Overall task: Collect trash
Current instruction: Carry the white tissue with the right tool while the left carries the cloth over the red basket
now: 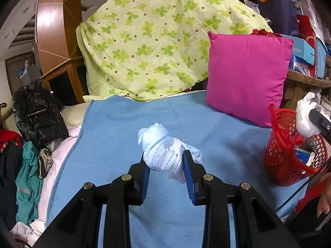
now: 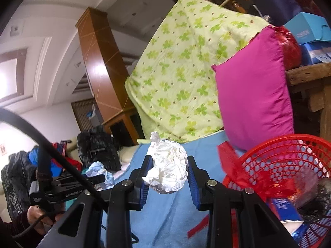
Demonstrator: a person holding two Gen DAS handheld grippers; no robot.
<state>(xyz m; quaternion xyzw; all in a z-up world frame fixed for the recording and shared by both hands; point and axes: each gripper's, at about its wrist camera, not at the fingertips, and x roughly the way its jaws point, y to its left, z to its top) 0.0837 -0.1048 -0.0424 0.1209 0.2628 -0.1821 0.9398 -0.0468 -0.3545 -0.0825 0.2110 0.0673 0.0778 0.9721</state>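
Right wrist view alone shows trash inside the red mesh plastic basket [image 2: 289, 161]; right gripper [image 2: 168, 175] clamps a crumpled white paper ball [image 2: 168, 171] beside its rim. Left gripper [image 1: 165, 161] clamps a knotted pale-blue perforated cloth wad [image 1: 161, 150] above bare blue blanket [image 1: 124, 128].

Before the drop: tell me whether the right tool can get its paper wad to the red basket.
Probably yes: the right tool, shut on the paper wad, is beside the red basket, open-topped, with nothing between.

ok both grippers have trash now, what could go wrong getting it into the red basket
The red basket stands tilted on the soft blue blanket, already holding wrappers; a nudge from the right gripper could tip it. The crumpled white paper is light and springy, so it might bounce off the rim. The left gripper pinches only part of the knotted tissue wad, which could slip on the way over.
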